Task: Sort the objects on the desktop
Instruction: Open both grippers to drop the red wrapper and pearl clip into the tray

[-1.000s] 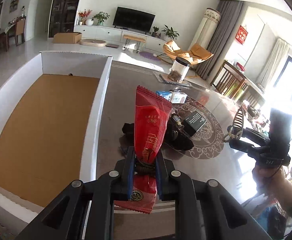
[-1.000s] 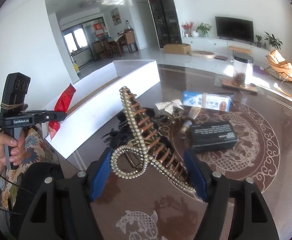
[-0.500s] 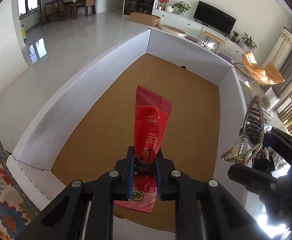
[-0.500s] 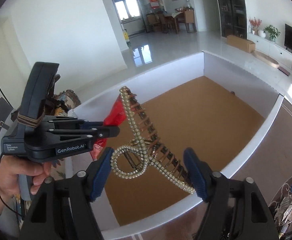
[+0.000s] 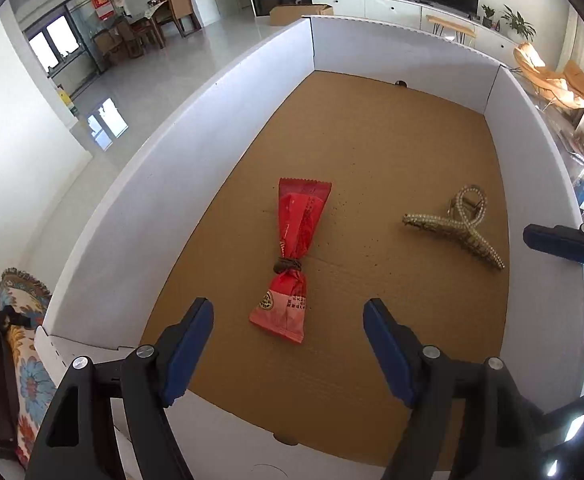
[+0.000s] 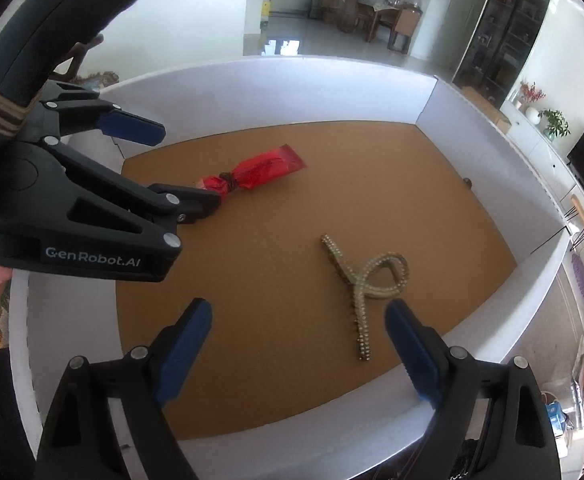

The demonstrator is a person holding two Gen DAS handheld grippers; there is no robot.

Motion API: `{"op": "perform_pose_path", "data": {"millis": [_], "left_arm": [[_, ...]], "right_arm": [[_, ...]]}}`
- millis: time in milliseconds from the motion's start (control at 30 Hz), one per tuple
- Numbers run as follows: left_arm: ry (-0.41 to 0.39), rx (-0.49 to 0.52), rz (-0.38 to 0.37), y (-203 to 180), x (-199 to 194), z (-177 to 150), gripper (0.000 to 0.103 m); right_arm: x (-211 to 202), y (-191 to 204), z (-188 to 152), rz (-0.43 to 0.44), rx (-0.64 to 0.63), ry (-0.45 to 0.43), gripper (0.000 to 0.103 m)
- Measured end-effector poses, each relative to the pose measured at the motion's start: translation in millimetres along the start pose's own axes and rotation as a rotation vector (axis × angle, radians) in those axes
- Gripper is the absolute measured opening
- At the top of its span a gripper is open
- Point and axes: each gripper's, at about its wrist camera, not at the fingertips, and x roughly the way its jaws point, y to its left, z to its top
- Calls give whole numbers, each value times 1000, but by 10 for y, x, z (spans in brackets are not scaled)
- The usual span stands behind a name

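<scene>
The left gripper point(image 5: 288, 328) has just been opening and stands spread, nothing between its fingers; the red packet point(image 5: 294, 256) lies flat on the brown floor of the white-walled box point(image 5: 212, 128), just ahead at 12 o'clock. The right gripper point(image 6: 298, 332) has likewise just spread wide, and the pearl hair clip point(image 6: 362, 284) rests on the box floor at its 1 o'clock, apart from the packet.
</scene>
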Motion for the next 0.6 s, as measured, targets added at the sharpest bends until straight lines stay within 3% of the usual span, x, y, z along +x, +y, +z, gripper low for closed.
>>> {"op": "perform_pose_path", "data": {"millis": [133,333,500,600], "left_arm": [[-28,60,69,-31,10,-27,76],[-64,-18,-11,106,-110,-125,76],[-93,10,-1,6,-206,-237,76],[-121,18,27,-47,-260,-272,76]], "right_arm": [[-7,-1,-49,-16,-26,-6,92],[-41,55,-87,-50,-35,36,92],[-165,134,-278,-59,-57,36,93],[-289,61,-344,-21,-4,-36,92]]}}
